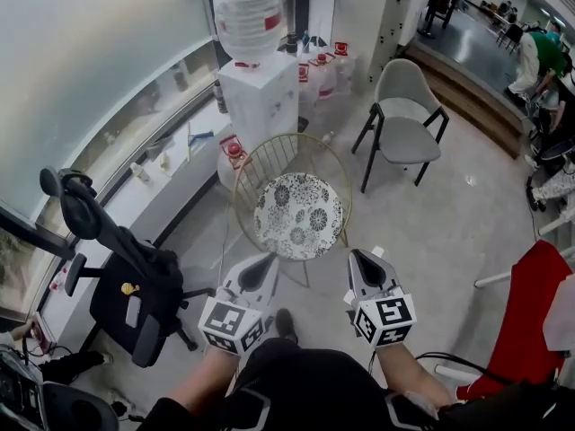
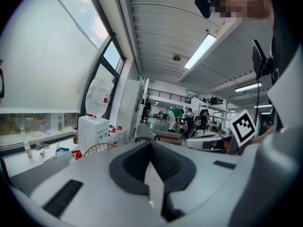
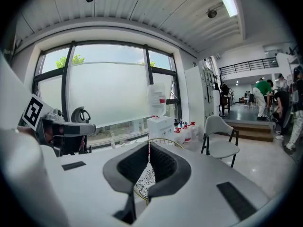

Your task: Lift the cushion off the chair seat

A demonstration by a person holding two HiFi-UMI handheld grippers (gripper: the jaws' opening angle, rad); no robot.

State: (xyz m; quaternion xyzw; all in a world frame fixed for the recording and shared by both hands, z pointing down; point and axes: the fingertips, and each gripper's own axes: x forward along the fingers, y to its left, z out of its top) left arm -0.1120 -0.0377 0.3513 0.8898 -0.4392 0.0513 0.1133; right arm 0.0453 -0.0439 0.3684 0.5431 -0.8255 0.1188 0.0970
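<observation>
Both the left gripper (image 1: 267,260) and right gripper (image 1: 358,258), jaws pressed together, hover just short of the cushion (image 1: 299,214).

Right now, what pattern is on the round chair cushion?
The cushion is white with black floral rosettes, clearest in the head view.

On my feed I see a white water dispenser (image 1: 259,88) with a large clear bottle (image 1: 248,12) upended on top and red-capped jugs (image 1: 322,74) on the floor just beside it. A grey armchair (image 1: 406,124) stands to the right, near a wooden step (image 1: 467,97). A black office chair (image 1: 130,285) sits at the left by the window ledge (image 1: 148,182), and a red chair (image 1: 530,321) at the far right.
</observation>
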